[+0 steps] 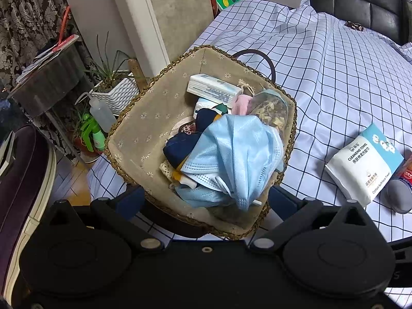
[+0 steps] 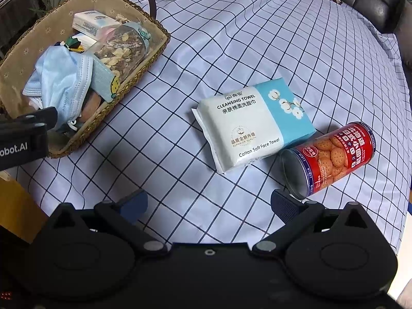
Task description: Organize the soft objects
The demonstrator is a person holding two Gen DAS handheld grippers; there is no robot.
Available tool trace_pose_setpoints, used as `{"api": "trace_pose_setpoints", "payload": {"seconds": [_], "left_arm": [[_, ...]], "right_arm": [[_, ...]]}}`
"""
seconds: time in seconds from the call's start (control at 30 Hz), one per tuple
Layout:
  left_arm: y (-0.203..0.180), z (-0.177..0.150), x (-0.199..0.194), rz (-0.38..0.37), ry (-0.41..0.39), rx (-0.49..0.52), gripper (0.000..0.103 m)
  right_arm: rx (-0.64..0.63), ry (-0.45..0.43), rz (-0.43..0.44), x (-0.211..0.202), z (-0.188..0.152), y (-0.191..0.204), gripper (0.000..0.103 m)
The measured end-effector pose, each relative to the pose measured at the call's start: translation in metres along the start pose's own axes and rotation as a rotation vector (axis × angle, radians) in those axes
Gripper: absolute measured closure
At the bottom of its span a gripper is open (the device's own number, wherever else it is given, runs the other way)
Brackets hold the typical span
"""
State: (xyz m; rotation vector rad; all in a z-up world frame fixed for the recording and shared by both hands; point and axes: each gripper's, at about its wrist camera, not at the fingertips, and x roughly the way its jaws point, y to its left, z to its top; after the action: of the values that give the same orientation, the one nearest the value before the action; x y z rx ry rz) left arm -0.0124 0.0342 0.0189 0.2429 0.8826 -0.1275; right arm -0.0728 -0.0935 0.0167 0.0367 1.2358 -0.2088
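A woven basket (image 1: 113,134) with a beige floral liner holds crumpled blue face masks (image 1: 237,149), a white tissue pack (image 1: 213,88), a clear bag of dried pieces (image 1: 270,108) and dark cloth. My left gripper (image 1: 206,200) hangs open over the basket's near rim, the masks just beyond its fingers. In the right wrist view the basket (image 2: 146,64) lies far left. A white-and-blue cleansing towel pack (image 2: 252,126) rests on the checked cloth (image 2: 231,38), apart from the basket. My right gripper (image 2: 208,203) stands open and empty, short of the pack.
A red biscuit can (image 2: 332,157) lies on its side against the towel pack, close to my right fingertip. The left gripper's body (image 2: 28,134) shows beside the basket. Past the cloth's left edge stand a potted plant (image 1: 116,92) and spray bottles (image 1: 100,113). Black padded upholstery (image 1: 360,0) lines the far side.
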Motion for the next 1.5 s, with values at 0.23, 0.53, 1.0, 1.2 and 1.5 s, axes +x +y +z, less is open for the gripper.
{"api": "trace_pose_setpoints", "payload": {"seconds": [0.23, 0.53, 1.0, 1.2, 1.5], "left_arm": [[-0.0001, 0.0, 0.0001, 0.001, 0.0, 0.0, 0.004], [-0.0009, -0.0001, 0.0005, 0.001, 0.001, 0.004, 0.004], [-0.0014, -0.0001, 0.0007, 0.002, 0.0, 0.008, 0.004], [-0.0013, -0.0002, 0.0007, 0.001, 0.001, 0.009, 0.004], [-0.0009, -0.0004, 0.0006, 0.0, 0.001, 0.008, 0.004]], "right_arm": [[0.001, 0.001, -0.001, 0.0007, -0.0003, 0.0005, 0.001], [-0.003, 0.003, -0.001, 0.0018, -0.0023, 0.0022, 0.001], [-0.002, 0.005, -0.002, 0.0017, -0.0014, 0.0027, 0.001], [-0.007, 0.009, -0.003, 0.0033, -0.0032, 0.0043, 0.001], [-0.019, 0.014, -0.003, 0.0031, -0.0033, 0.0049, 0.001]]}}
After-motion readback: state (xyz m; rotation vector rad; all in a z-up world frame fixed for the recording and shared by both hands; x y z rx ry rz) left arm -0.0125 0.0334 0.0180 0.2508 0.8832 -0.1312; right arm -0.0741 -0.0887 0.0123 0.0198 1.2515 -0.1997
